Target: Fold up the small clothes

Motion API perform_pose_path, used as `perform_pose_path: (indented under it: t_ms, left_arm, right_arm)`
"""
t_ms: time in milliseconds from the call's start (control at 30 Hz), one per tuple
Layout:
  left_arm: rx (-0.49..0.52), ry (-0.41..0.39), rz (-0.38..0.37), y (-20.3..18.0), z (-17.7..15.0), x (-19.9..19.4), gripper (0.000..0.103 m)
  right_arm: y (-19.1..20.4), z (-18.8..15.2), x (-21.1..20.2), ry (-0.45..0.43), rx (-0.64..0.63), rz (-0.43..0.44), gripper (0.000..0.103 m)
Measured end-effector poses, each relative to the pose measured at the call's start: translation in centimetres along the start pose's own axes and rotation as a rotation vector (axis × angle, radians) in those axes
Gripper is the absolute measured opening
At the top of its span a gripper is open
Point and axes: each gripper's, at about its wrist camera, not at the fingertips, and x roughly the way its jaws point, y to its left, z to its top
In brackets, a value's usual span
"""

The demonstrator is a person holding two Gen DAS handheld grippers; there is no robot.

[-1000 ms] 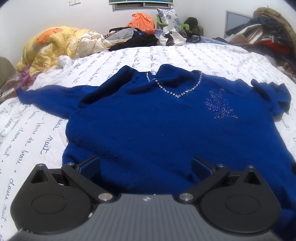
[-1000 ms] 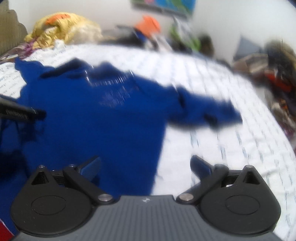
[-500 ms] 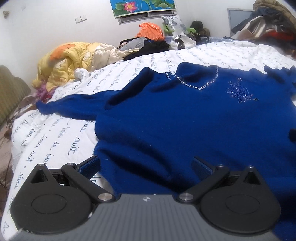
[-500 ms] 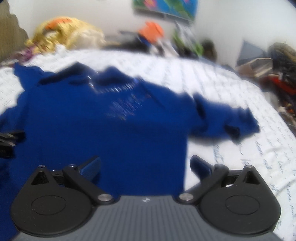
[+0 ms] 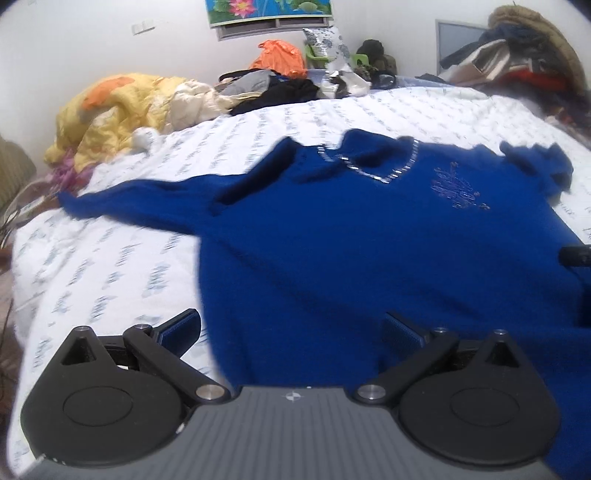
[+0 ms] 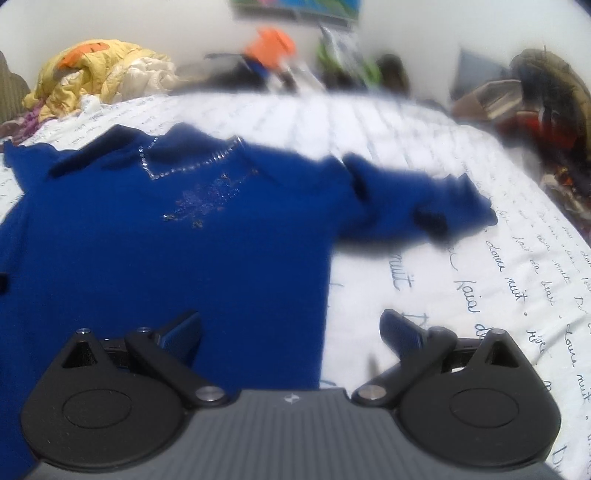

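A dark blue sweater (image 5: 369,251) with a rhinestone V-neck and a beaded flower lies spread face up on the white printed bedsheet (image 5: 110,266). Its left sleeve (image 5: 140,203) stretches out flat; its right sleeve (image 6: 417,206) lies bunched. The sweater also shows in the right wrist view (image 6: 166,258). My left gripper (image 5: 291,328) is open and empty over the sweater's lower left hem corner. My right gripper (image 6: 291,328) is open and empty over the lower right hem edge. Its tip shows at the right edge of the left wrist view (image 5: 576,256).
A yellow and orange quilt (image 5: 118,110) is heaped at the bed's far left. Mixed clothes and bags (image 5: 295,74) lie along the headboard side. A pile of clothing (image 5: 517,74) stands at the far right. A picture (image 5: 269,9) hangs on the wall.
Both grippers have shifted outward: the left one toward the sweater's left hem corner, the right one toward its right hem edge. Both stay open. The sweater has not moved.
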Motion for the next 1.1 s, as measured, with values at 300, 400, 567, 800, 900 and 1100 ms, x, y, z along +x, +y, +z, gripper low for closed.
perform_pose_path:
  t_ms: [300, 400, 567, 800, 900, 1100]
  left_arm:
    - [-0.248, -0.002, 0.004, 3.5, 1.1, 0.3, 0.103]
    - [-0.257, -0.023, -0.031, 1.8, 2.9, 1.2, 0.103]
    - [-0.141, 0.013, 0.006, -2.6, 4.9, 3.9, 0.103]
    - [-0.04, 0.007, 0.029, -6.8, 5.4, 6.1, 0.103]
    - [-0.057, 0.026, 0.014, -7.3, 5.3, 6.7, 0.103]
    - [-0.07, 0.054, -0.01, -7.7, 4.7, 7.8, 0.103]
  right_arm:
    - [2.5, 1.7, -1.7, -0.064, -0.079, 0.015, 0.103]
    - [3.7, 2.4, -2.0, -0.108, -0.062, 0.036, 0.103]
    - [4.2, 2.3, -0.5, -0.054, 0.015, 0.067, 0.103]
    - [1.6, 1.4, -0.1, -0.107, 0.117, 0.071, 0.103]
    - [1.0, 1.3, 0.2, -0.105, 0.095, 0.107, 0.103]
    - [-0.2, 1.2, 0.8, -0.092, 0.114, 0.171, 0.103]
